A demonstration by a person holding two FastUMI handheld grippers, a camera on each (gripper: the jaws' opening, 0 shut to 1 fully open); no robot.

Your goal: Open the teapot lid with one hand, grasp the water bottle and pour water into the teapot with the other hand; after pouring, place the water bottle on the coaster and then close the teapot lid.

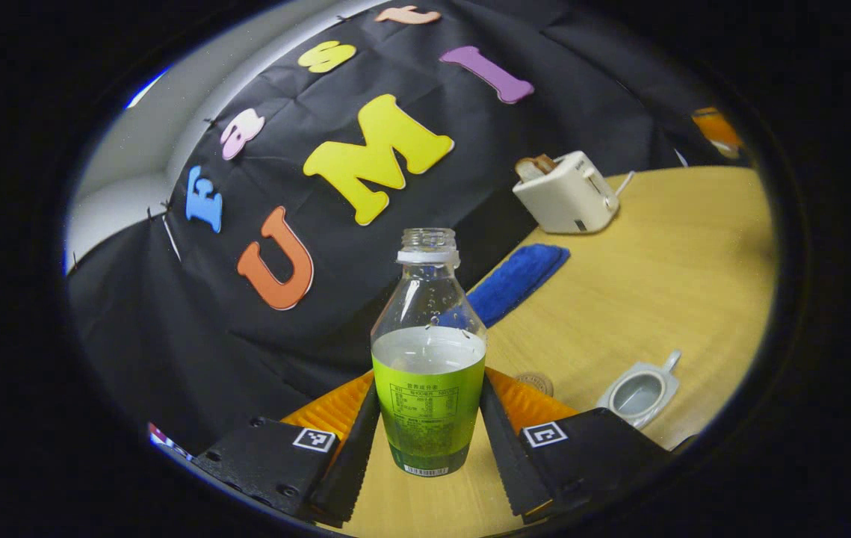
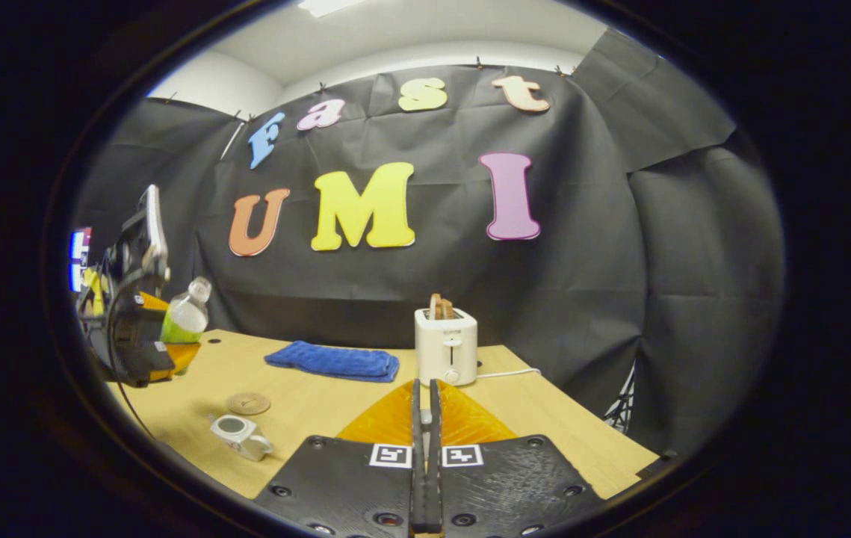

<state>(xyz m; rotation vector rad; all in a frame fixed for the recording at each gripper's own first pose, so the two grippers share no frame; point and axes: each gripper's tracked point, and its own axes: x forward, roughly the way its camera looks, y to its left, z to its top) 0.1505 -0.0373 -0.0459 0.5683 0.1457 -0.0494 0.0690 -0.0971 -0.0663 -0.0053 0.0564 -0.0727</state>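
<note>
Water bottle [image 1: 429, 373], uncapped and part-full, is being held above the bench [image 1: 664, 246], the left gripper [image 1: 429, 441] jaws pressing both its sides. Teapot [image 1: 640, 390], lid off, is standing beside the coaster [image 1: 536, 382]. Right gripper [image 2: 425, 418] is hovering with jaws together, gripping nothing, facing the toaster [image 2: 445, 345] and blue cloth [image 2: 335, 362].

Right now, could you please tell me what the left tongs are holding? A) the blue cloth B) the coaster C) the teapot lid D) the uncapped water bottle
D: in the left gripper view the left tongs press on both sides of the uncapped water bottle, held above the table with the open teapot off to one side.
</note>
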